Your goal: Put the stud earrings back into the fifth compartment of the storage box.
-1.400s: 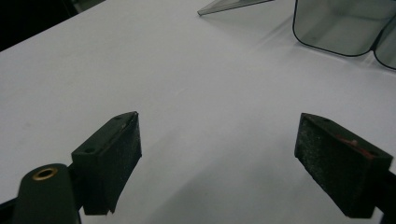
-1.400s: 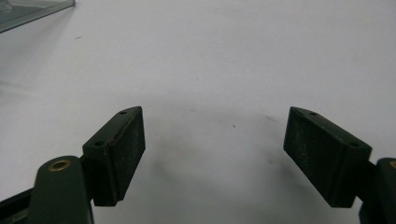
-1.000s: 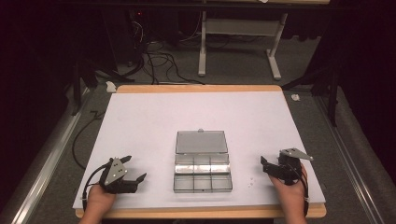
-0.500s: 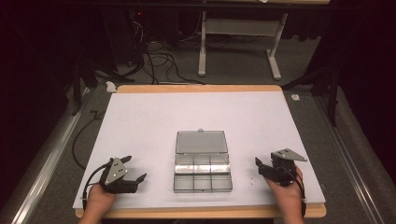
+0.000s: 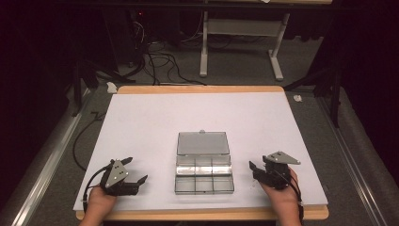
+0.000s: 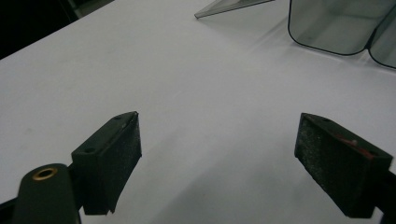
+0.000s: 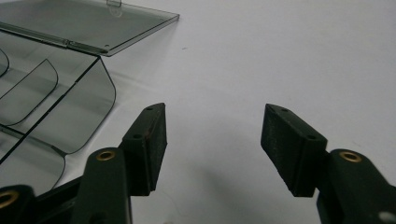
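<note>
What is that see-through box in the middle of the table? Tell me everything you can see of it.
The clear box looks like smoky transparent plastic. Its tray is split into six compartments, two rows of three, all seemingly empty. The hinged lid lies flat, opened away from the person, with a small latch tab at its far edge. It rests on the white table, between the two tools, which do not touch it.

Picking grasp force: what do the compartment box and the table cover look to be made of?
Compartment box: seems rigid clear plastic with a smoky tint, glossy; the white surface shows through its walls and open lid, and edges catch light. Table cover: matte white sheet, possibly paper or laminate, with no glare; a wood-look edge borders it. Gripper pads: black, grainy, perhaps rubber or foam.
</note>
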`<state>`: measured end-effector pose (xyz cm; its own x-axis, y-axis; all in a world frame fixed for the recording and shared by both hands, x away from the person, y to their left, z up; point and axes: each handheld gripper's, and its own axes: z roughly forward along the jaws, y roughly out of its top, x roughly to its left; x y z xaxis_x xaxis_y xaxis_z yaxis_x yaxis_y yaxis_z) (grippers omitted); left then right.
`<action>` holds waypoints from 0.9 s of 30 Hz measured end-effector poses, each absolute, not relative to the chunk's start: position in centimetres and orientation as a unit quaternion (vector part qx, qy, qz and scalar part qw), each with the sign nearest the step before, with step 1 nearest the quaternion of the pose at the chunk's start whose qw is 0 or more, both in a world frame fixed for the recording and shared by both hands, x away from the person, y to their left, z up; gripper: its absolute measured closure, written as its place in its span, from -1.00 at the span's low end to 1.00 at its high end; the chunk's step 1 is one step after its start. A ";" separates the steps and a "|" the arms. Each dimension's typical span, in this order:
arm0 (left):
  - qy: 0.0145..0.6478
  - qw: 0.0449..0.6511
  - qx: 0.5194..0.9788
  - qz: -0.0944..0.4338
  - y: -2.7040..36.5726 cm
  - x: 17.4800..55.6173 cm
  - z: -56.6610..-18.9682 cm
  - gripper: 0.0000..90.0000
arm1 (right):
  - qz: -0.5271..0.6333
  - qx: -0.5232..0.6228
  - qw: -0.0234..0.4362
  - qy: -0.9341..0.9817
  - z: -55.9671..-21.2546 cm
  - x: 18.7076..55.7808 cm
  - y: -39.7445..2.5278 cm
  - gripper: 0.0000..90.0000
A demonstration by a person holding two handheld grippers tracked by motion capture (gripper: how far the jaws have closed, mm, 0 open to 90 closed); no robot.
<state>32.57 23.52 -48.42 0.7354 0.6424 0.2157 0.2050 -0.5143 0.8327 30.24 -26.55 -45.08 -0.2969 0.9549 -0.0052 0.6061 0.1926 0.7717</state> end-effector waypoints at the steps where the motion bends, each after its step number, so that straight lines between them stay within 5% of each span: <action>1: 0.252 0.426 0.829 0.261 23.5 32.4 -48.4 -0.67 | 0.340 0.536 0.254 0.730 -45.0 30.2 -26.5 -0.01; 27: 0.254 0.436 0.825 0.255 23.8 32.5 -48.4 -0.67 | 0.232 0.557 0.174 0.779 -43.2 30.5 -27.2 0.32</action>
